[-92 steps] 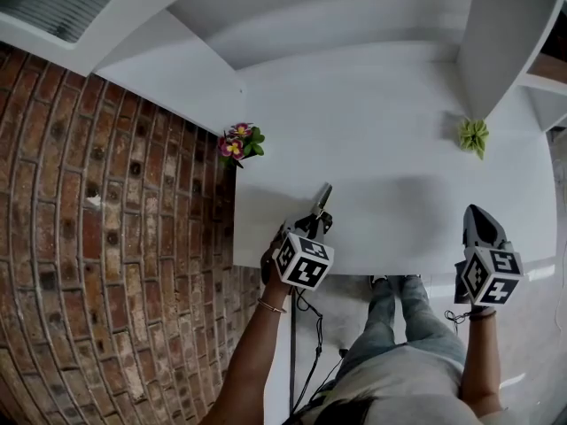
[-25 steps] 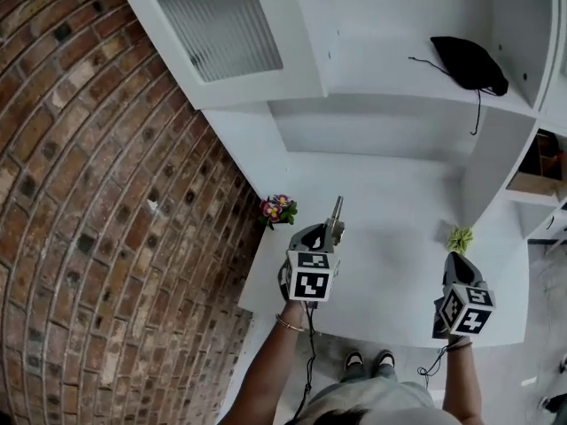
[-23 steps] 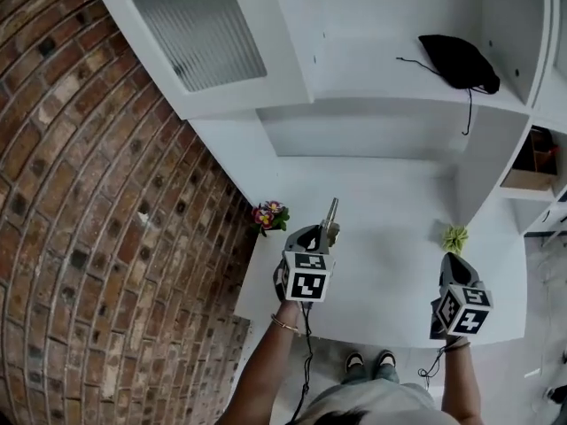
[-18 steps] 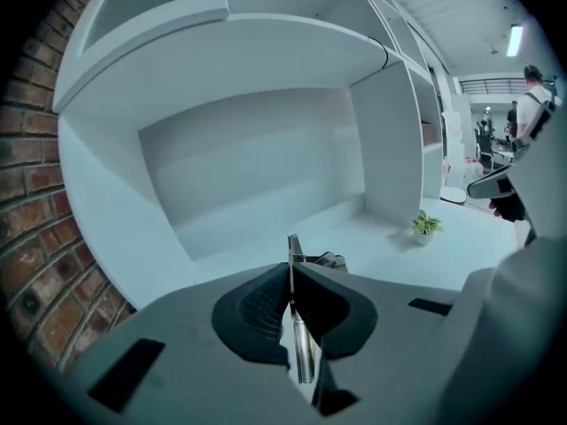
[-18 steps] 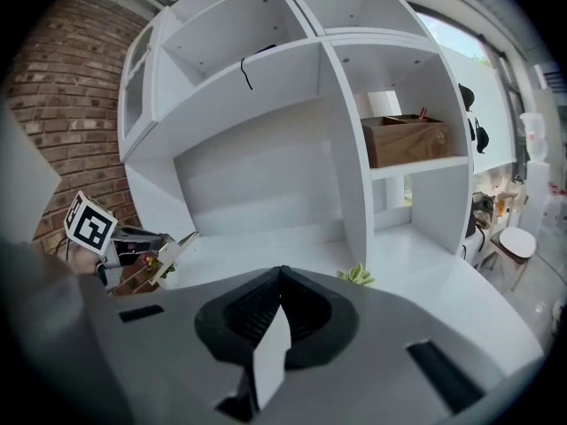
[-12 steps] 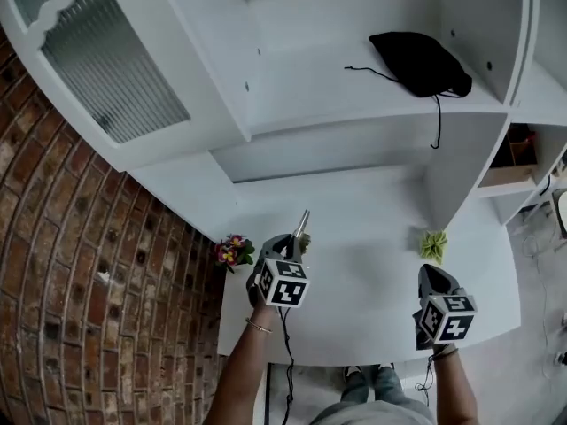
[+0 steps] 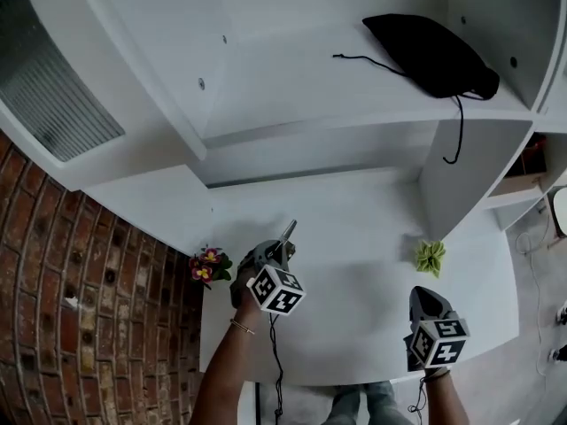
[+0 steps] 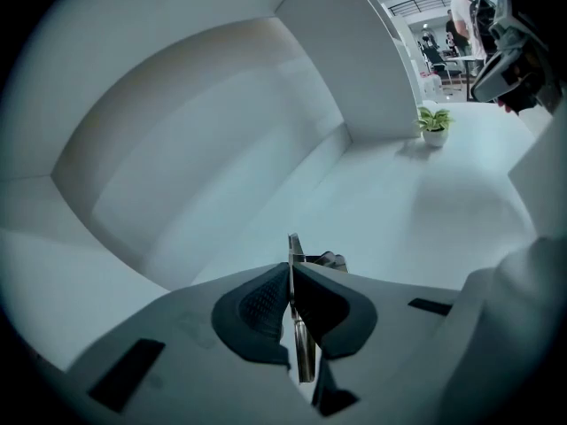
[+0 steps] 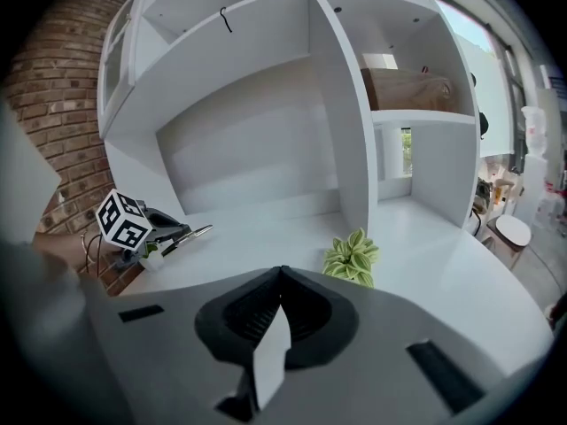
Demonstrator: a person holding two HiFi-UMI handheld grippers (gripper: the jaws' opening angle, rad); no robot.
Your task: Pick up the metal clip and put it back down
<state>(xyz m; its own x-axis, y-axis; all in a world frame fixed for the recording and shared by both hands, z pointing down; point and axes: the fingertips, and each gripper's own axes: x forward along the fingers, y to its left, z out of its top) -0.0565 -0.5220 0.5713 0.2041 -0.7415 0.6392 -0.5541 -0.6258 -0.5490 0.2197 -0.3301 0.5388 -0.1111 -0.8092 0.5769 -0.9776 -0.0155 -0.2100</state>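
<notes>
The metal clip is a thin silver strip sticking out forward from my left gripper, which is shut on it above the left part of the white desk. In the left gripper view the clip stands edge-on between the dark pads, its tip past them. From the right gripper view the clip points right, off the desk surface. My right gripper hangs over the desk's front right, its jaws together with nothing in them.
A small pot of pink flowers sits at the desk's left edge by the brick wall. A green plant stands near the upright divider. A black bag lies on the shelf above. A person stands far off.
The head view has tilted up to show the shelf and black bag. My left gripper keeps the clip and has shifted slightly left; the right gripper stays at the front right.
</notes>
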